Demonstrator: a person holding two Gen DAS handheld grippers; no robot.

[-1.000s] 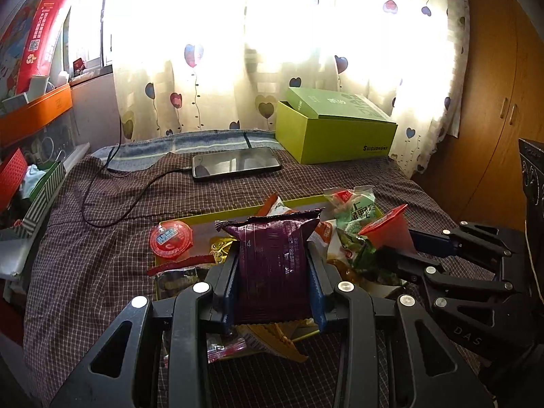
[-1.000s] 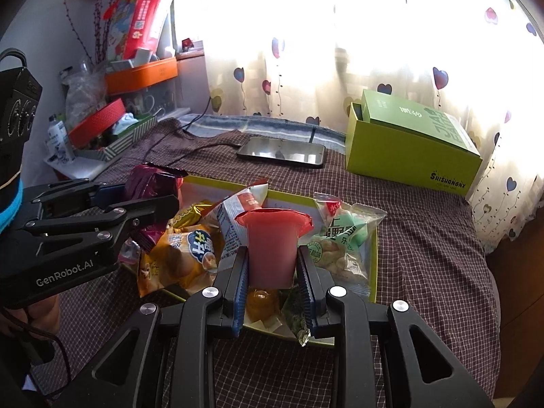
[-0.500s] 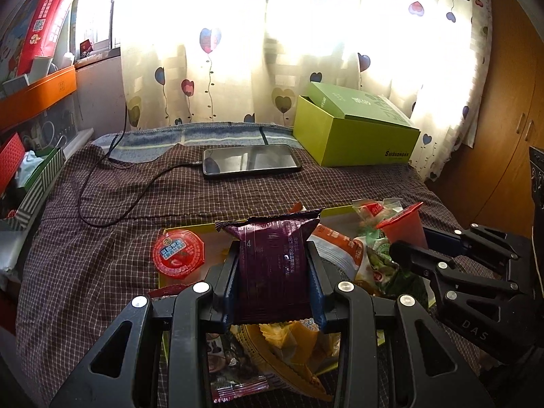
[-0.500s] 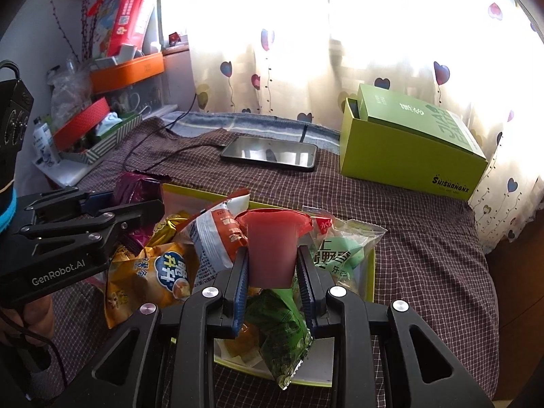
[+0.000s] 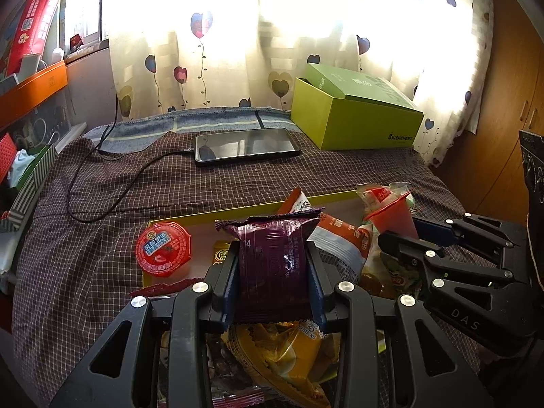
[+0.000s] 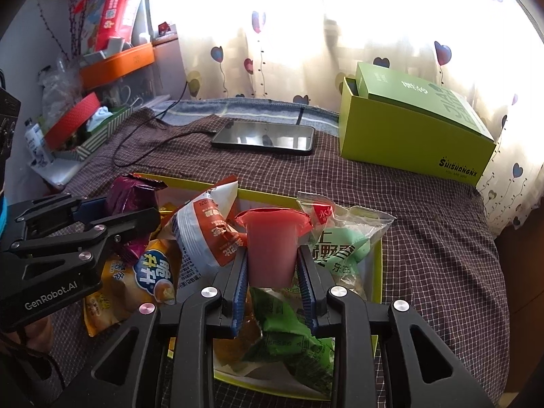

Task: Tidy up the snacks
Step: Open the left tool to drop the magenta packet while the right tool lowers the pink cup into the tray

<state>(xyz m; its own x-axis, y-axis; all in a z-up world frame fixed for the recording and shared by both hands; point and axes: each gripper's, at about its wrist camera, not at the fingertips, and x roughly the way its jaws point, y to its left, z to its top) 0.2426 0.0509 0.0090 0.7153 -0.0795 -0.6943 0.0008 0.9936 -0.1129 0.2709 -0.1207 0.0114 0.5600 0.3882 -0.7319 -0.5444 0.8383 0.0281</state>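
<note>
Your left gripper [image 5: 274, 273] clamps the purple snack packet [image 5: 274, 265] above the yellow tray [image 5: 190, 219]. Your right gripper [image 6: 272, 277], jaws opening, apparently still touches the red jelly cup [image 6: 270, 244] over that tray's right half.

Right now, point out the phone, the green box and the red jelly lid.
phone [image 5: 246, 144], left wrist view, screen middle.
green box [image 5: 357, 125], left wrist view, front wall.
red jelly lid [image 5: 163, 250], left wrist view, label centre.
</note>
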